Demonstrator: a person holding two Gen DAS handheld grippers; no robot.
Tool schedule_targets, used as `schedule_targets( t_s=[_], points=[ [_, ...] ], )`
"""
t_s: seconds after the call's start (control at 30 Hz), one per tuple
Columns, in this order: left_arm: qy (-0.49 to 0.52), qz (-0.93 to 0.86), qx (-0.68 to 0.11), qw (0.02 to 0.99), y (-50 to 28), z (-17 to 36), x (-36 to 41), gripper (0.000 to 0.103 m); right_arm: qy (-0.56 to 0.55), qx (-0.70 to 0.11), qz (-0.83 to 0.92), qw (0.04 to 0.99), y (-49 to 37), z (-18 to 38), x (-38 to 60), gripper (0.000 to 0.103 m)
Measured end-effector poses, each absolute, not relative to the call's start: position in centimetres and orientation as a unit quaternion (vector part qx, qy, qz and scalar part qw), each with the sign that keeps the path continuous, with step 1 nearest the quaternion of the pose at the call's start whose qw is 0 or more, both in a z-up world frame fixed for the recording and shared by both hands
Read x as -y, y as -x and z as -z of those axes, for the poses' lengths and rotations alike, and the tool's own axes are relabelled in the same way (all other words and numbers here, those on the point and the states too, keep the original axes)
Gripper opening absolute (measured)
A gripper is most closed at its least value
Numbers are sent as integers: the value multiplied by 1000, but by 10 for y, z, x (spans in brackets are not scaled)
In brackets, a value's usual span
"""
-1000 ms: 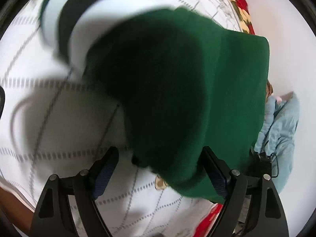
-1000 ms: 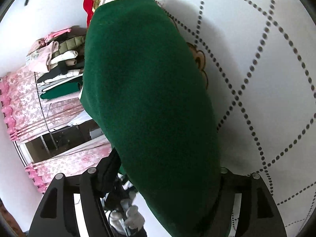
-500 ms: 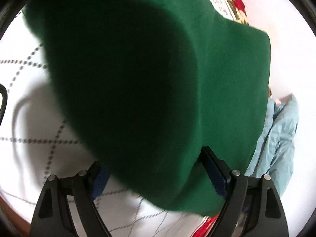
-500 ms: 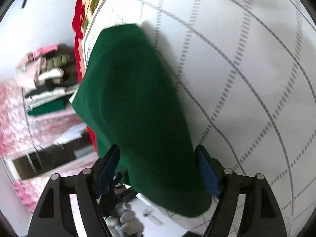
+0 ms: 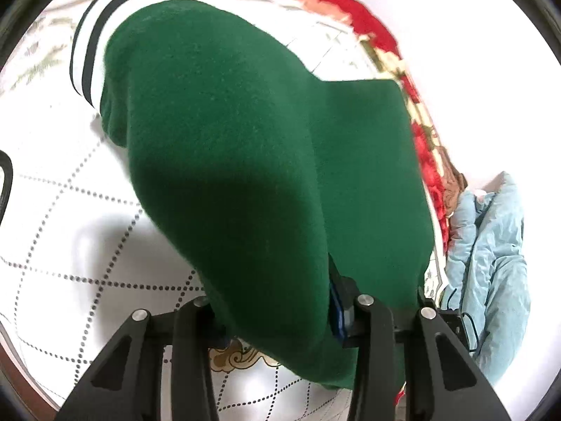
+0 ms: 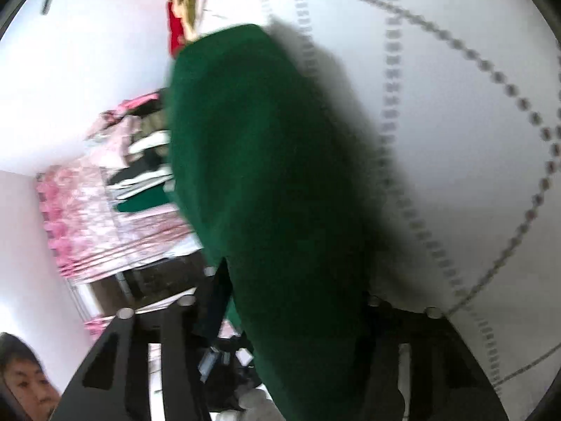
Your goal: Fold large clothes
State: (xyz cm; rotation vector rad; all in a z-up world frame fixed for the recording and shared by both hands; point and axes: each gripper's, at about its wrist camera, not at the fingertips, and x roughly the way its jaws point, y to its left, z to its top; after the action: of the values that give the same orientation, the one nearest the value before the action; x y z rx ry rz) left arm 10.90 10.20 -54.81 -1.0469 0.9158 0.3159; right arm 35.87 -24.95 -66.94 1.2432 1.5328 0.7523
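Green garment (image 5: 266, 161), on the bed (image 5: 77, 231) near its red-trimmed edge, is clamped by both just-closed hand-held grippers, left (image 5: 277, 312) and right (image 6: 291, 301); thick bunched fabric may slip out, spoiling the fold.

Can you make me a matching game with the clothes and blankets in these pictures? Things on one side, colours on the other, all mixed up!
Things:
1. thick garment gripped by both tools
2. cuff at the garment's far end
3. blanket edge along the bed
4. jacket lying past the bed

Colours:
A. light blue
B. white with dark stripes
C. dark green
D. red with a flower pattern

Pairs: 1-C, 2-B, 3-D, 4-A
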Motion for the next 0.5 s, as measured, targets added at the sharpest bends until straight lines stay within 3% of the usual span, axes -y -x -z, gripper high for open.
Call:
schedule_targets(
  t_s=[0.07,0.1,0.13,0.17,0.2,0.27,0.3,0.37,0.43,0.5],
  points=[
    [487,-147,-426,748,-115,563,-104,40,-495,-642,-315,494,-363,670,247,54],
    [495,-149,-431,740,-117,574,-106,47,-482,-656,-305,495,-369,677,246,67],
    [504,-150,-435,731,-123,586,-105,52,-472,-665,-296,497,-372,683,244,74],
    [516,-145,-429,727,-124,597,-108,64,-474,-672,-300,484,-378,691,237,76],
    [530,-134,-412,729,-126,606,-111,68,-474,-675,-306,475,-383,694,230,78],
    [522,-130,-390,747,-132,606,-109,67,-460,-680,-310,479,-388,691,217,83],
    [506,-131,-386,760,-137,601,-106,61,-451,-678,-309,491,-390,686,210,83],
    [497,-135,-375,771,-137,591,-106,45,-457,-662,-303,511,-390,677,208,65],
    [496,-132,-371,774,-140,580,-107,41,-463,-641,-308,529,-393,663,206,51],
    [481,-130,-370,784,-146,563,-106,40,-464,-628,-314,541,-395,647,205,48]
  ],
)
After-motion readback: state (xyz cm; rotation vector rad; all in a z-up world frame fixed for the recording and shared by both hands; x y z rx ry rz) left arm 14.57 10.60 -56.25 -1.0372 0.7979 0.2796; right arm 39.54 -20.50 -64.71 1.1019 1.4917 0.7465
